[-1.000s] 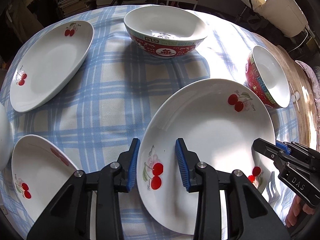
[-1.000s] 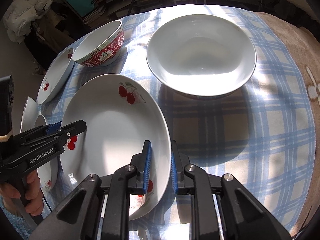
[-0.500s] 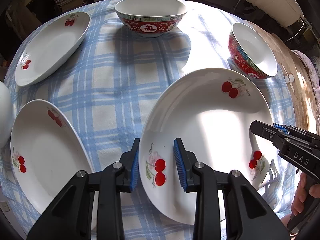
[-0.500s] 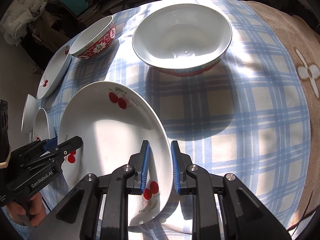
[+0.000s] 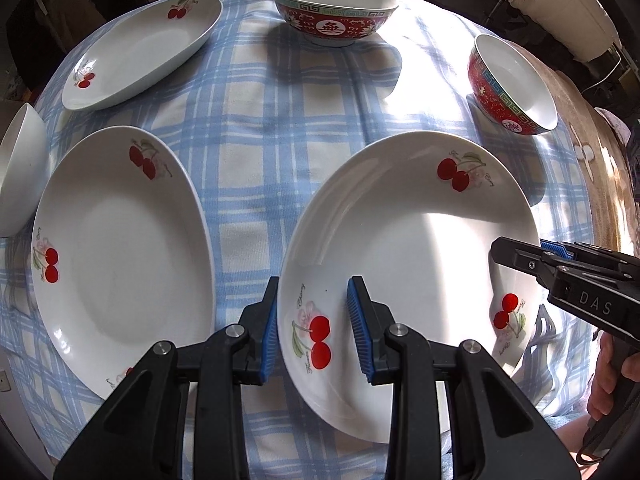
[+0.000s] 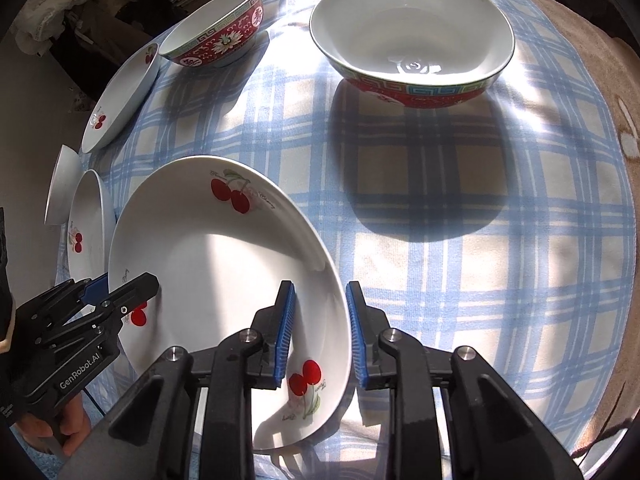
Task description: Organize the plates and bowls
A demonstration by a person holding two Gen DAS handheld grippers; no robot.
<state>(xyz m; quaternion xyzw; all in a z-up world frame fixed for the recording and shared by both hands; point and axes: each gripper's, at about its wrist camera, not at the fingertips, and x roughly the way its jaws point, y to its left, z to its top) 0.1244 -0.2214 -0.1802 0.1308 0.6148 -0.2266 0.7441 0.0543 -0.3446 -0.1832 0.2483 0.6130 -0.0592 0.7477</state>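
Observation:
A white plate with red cherries [image 5: 400, 240] [image 6: 208, 264] sits between both grippers. My left gripper [image 5: 314, 320] [image 6: 132, 292] is shut on its left rim, one pad outside the edge and one on the inner slope. At the opposite rim, the jaws of my right gripper [image 6: 320, 320] [image 5: 504, 250] are opening; the rim stands between the pads, which no longer press on it. A second cherry plate [image 5: 120, 248] [image 6: 88, 220] lies close to the left of the held one. A third cherry plate [image 5: 140, 52] [image 6: 120, 100] lies further back.
On the blue plaid tablecloth [image 5: 320, 120] stand two red patterned bowls, one at the back [image 5: 334, 12] [image 6: 212, 36] and one to the right [image 5: 512, 84] [image 6: 412, 40]. A plain white bowl [image 5: 20, 168] sits at the left table edge. A brown cloth [image 6: 600, 80] covers the right side.
My left gripper and the plate have shifted left, so the second cherry plate now lies much closer. The right gripper's jaws have widened around the rim.

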